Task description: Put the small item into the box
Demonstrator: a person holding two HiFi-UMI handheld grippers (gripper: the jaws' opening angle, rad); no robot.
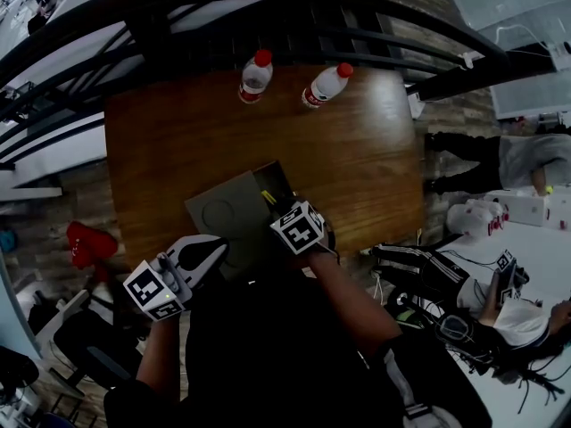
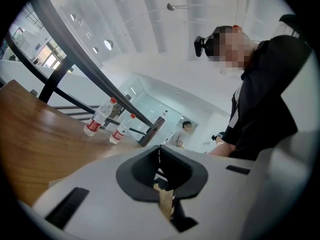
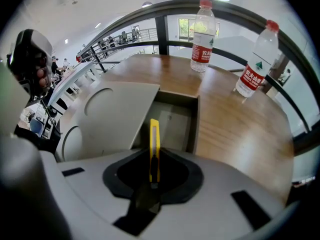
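An open grey-brown cardboard box (image 1: 278, 178) sits near the front edge of the wooden table (image 1: 357, 150), its lid (image 1: 227, 214) folded out to the left. My right gripper (image 1: 275, 207) is shut on a yellow utility knife (image 3: 154, 146) and holds it blade-case forward, just above the box's open inside (image 3: 175, 124). At the lid's near corner, my left gripper (image 1: 214, 250) is shut on a thin tan strip (image 2: 165, 204), apparently the edge of the box flap. The lid (image 3: 117, 111) lies flat to the left of the opening.
Two plastic water bottles with red caps (image 1: 255, 76) (image 1: 326, 85) stand at the table's far edge, by a dark railing (image 1: 294, 7). A red stool (image 1: 89, 243) is at the left. People sit at a white desk (image 1: 535, 266) on the right.
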